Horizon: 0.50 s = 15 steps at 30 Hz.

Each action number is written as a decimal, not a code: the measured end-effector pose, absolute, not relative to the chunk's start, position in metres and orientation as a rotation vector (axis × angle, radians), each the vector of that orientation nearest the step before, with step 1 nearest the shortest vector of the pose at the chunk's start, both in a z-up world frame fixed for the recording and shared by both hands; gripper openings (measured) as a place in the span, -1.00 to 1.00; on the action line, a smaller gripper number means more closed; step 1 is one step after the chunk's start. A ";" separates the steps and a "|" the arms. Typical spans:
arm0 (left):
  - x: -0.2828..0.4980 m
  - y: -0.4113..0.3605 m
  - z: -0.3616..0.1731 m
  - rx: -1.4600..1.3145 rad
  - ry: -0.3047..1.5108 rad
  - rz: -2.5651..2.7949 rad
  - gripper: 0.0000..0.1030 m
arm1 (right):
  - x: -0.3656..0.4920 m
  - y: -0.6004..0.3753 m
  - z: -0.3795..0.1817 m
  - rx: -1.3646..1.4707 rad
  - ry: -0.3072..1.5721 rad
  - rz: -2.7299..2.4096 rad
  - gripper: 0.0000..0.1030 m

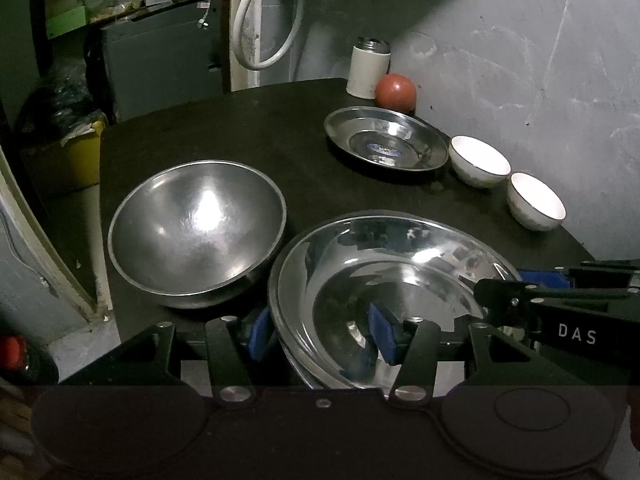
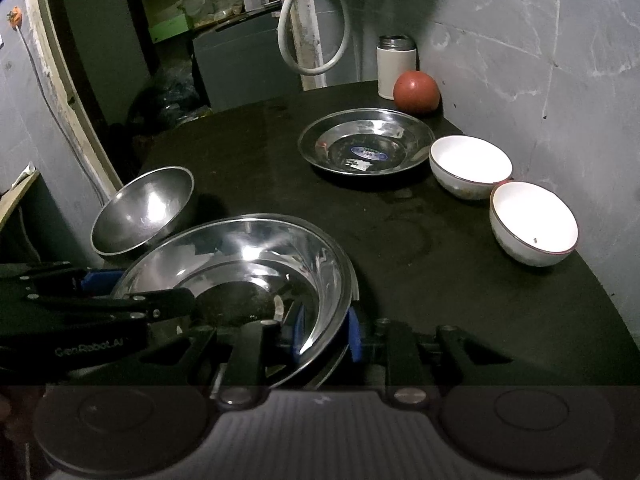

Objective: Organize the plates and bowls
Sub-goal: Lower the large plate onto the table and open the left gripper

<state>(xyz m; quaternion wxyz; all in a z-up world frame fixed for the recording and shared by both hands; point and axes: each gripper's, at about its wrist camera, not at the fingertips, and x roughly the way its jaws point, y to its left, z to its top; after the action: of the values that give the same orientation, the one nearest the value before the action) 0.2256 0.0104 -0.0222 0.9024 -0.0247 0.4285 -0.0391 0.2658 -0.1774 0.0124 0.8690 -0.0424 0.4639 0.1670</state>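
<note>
Two large steel plates (image 1: 400, 264) (image 2: 248, 248) lie nested at the near table edge. My left gripper (image 1: 323, 336) is open and straddles their left rim, one blue pad (image 1: 262, 338) outside and the other inside the dish. My right gripper (image 2: 326, 336) is shut on the right rim. A deep steel bowl (image 1: 196, 232) (image 2: 144, 208) sits just to the left. Farther back stands a smaller steel plate (image 1: 384, 140) (image 2: 364, 144), and two white bowls (image 1: 478, 160) (image 2: 532, 220) sit along the wall.
A red ball (image 2: 416, 92) and a white canister (image 2: 394, 68) stand at the far corner of the black table (image 2: 400, 240). The grey wall (image 2: 560, 80) runs close along the right. A yellow bin (image 1: 82, 156) stands on the floor beyond the table's left edge.
</note>
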 end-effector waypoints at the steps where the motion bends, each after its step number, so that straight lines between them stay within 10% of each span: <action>1: 0.226 0.010 -0.022 -0.052 0.886 -0.081 0.05 | 0.266 -0.177 0.013 -0.090 0.970 0.349 -0.43; 15: 0.219 0.015 -0.017 -0.083 0.944 -0.095 0.43 | 0.261 -0.181 0.006 -0.063 0.986 0.331 -0.05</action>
<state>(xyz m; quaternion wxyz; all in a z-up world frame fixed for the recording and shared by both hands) 0.2192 0.0155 -0.0172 0.8887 -0.0401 0.4544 -0.0455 0.2613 -0.1808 0.0062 0.8672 -0.0299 0.4712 0.1582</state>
